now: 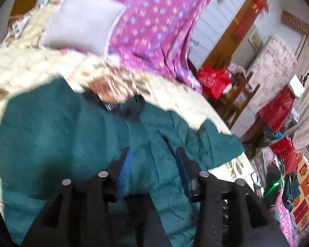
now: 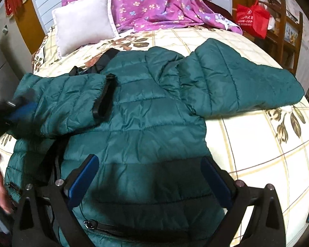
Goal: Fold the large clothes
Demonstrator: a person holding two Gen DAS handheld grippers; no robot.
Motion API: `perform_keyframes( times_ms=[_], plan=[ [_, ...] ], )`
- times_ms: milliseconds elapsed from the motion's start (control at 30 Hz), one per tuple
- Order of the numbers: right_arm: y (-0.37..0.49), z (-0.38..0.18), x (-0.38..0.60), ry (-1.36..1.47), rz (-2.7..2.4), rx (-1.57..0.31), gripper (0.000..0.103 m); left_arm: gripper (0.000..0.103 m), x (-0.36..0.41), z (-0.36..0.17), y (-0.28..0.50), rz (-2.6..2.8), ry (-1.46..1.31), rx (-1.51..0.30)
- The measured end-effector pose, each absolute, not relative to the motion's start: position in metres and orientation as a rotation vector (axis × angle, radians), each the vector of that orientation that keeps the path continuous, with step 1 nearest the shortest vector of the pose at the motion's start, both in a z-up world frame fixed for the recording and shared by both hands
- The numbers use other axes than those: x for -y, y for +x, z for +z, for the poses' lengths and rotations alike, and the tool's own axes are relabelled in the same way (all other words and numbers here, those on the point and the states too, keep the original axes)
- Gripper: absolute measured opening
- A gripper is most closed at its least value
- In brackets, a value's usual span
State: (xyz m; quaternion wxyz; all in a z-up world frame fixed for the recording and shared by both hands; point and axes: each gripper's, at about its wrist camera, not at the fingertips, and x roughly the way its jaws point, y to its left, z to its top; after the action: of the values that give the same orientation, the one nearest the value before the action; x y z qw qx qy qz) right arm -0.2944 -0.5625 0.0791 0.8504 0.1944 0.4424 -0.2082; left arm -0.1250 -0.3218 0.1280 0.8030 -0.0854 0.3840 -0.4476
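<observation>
A dark green quilted puffer jacket [image 2: 146,111] lies spread on the bed; it also shows in the left wrist view [image 1: 76,135]. Its left sleeve [image 2: 68,100] is folded across the chest, black cuff near the middle. Its right sleeve [image 2: 243,80] stretches out to the right. My right gripper [image 2: 152,162] is open wide, hovering above the jacket's lower body. My left gripper [image 1: 154,154] is open above the jacket; it also shows blurred at the folded sleeve's left end in the right wrist view [image 2: 22,107].
The bed has a cream floral checked cover [image 2: 257,148]. A white pillow [image 2: 84,20] and a purple flowered sheet [image 2: 154,2] lie at the head. A red bag [image 2: 252,18] hangs on a wooden chair to the right. Cluttered red bags [image 1: 214,78] stand beside the bed.
</observation>
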Motion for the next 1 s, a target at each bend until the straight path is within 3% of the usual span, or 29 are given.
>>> perform_keyframes(
  times_ms=[67,233,533,600,667,767,1000],
  plan=[
    [-0.293,0.081,0.565,0.420,-0.437,-0.926,0.101,0.038,0.303,0.142,-0.116,-0.932,-0.205,-0.801],
    [-0.272,0.086,0.562,0.471,-0.360,-0.899,0.101,0.039,0.247,0.149,-0.086,-0.761,-0.176,-0.773],
    [-0.187,0.067,0.561,0.540,-0.326,-0.907,0.101,0.039,0.177,0.097,-0.051,-0.533,-0.149,-0.849],
    [-0.171,0.053,0.562,0.561,-0.308,-0.940,0.092,0.039,0.170,0.088,-0.051,-0.516,-0.159,-0.862],
    [-0.165,0.050,0.559,0.546,-0.300,-0.920,0.054,0.039,0.166,0.082,-0.052,-0.507,-0.154,-0.874],
    [-0.166,0.067,0.547,0.497,-0.263,-0.864,0.022,0.039,0.168,0.079,-0.052,-0.491,-0.143,-0.879],
    [-0.190,0.119,0.571,0.321,-0.429,-0.737,0.020,0.039,0.189,0.084,-0.053,-0.507,-0.141,-0.866]
  ],
)
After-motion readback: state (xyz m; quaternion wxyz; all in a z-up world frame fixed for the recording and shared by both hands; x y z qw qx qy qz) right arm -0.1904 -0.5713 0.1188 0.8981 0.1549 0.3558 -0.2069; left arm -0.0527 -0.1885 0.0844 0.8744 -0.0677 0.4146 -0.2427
